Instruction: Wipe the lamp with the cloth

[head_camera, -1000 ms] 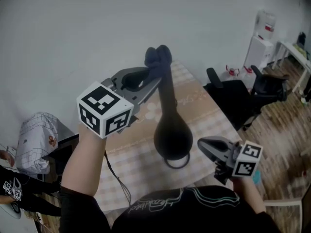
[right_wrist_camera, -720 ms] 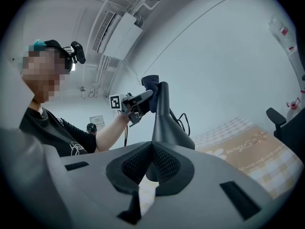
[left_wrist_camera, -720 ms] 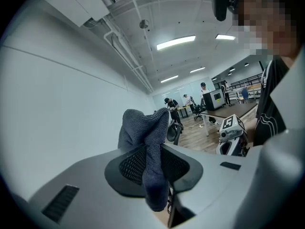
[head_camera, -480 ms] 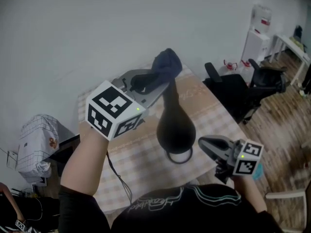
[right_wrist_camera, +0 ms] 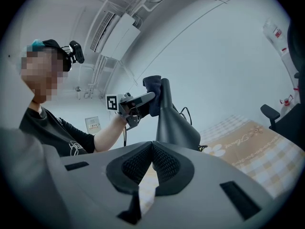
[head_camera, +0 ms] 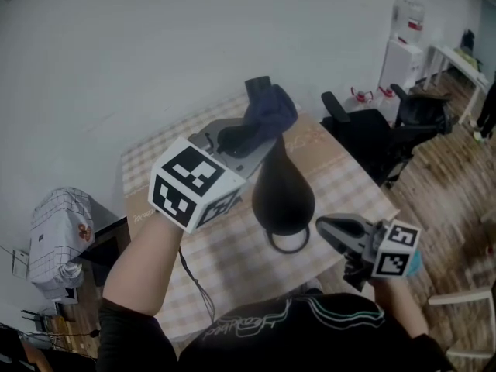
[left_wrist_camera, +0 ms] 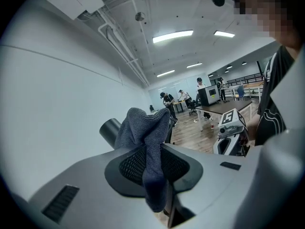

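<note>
where the head view starts at its left edge, a white gridded basket (head_camera: 56, 231) sits beside the table (head_camera: 151, 169), which has a pale checked cover. next is the left gripper (head_camera: 260, 139), raised above the table with its jaws clamped on a dark blue cloth (head_camera: 271, 108). in the left gripper view the cloth (left_wrist_camera: 145, 147) is bunched between the mesh pads and spills over the jaw tips. the cloth touches the upper end of the black lamp (head_camera: 283, 192), which stands upright on the table on a ring-shaped base (head_camera: 288, 242). the lamp's round top (left_wrist_camera: 110, 129) shows just behind the cloth. further right and lower, the right gripper (head_camera: 324, 225) is near the base but apart from it. its jaws are together with nothing between them, as the right gripper view confirms (right_wrist_camera: 152, 144). that view also shows the lamp (right_wrist_camera: 175, 125) with the cloth (right_wrist_camera: 152, 95) against its neck. at far right are a black office chair (head_camera: 364, 138) and a white water dispenser (head_camera: 403, 49).
</note>
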Tool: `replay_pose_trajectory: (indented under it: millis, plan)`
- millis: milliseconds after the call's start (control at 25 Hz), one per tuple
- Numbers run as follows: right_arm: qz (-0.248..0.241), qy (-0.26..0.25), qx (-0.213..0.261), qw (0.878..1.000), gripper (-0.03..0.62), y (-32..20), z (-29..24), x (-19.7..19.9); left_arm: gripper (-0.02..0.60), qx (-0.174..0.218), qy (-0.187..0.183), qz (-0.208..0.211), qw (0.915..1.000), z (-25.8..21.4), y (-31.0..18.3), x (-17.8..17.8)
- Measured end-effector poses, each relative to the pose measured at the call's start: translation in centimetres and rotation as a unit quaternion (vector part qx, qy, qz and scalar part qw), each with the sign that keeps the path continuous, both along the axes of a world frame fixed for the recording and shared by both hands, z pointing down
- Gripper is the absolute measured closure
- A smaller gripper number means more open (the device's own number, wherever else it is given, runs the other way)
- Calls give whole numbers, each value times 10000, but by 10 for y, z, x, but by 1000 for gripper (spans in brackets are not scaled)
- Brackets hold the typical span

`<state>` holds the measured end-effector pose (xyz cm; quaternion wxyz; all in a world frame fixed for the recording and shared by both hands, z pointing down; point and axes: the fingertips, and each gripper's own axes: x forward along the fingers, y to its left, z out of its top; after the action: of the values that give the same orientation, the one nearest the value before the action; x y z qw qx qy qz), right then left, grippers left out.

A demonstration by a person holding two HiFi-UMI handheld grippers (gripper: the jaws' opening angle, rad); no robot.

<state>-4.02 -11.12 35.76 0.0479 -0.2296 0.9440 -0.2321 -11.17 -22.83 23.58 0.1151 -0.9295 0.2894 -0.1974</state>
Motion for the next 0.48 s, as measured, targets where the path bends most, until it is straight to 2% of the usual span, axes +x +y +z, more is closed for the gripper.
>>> replay_pose_trajectory:
  millis: [480]
  plan:
    - [404, 103, -33, 9991, 583, 28, 11, -3, 509, -289, 0, 72, 9996, 44, 32, 2]
